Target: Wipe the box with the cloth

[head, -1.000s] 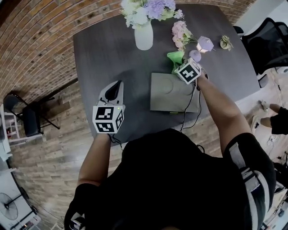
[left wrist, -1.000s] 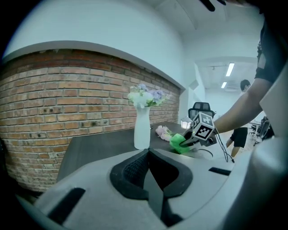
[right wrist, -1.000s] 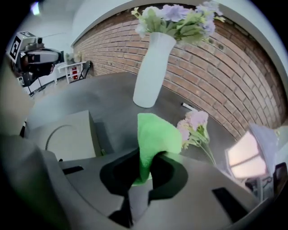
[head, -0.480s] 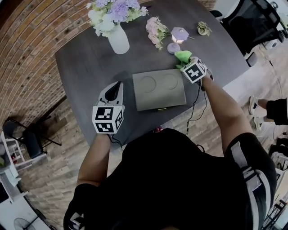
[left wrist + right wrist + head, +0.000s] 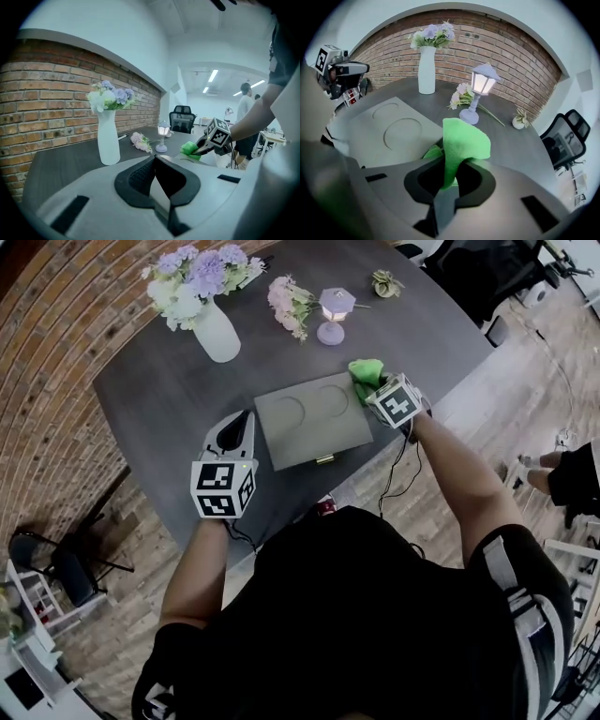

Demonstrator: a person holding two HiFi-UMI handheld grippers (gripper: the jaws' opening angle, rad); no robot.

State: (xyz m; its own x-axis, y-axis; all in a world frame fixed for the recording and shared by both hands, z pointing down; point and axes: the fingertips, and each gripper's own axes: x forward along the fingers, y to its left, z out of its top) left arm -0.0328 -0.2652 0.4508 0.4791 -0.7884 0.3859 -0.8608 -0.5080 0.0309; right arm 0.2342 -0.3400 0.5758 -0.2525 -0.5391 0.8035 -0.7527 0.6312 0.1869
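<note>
Dark counter (image 5: 159, 409) beside a brick wall. Held the left tool (image 5: 240, 424) closed on nothing, resting just left of the box (image 5: 309, 418), probably so as to leave the lid free for wiping. Pinched the green cloth (image 5: 464, 140) fast in the right tool (image 5: 445, 174), bunched past the jaw tips so that fabric would meet the lid first. Met the box just ahead and left of that tool, cloth at its far right corner, contact unclear. Further beyond the tips, lamp (image 5: 480, 86) and vase (image 5: 427, 69).
</note>
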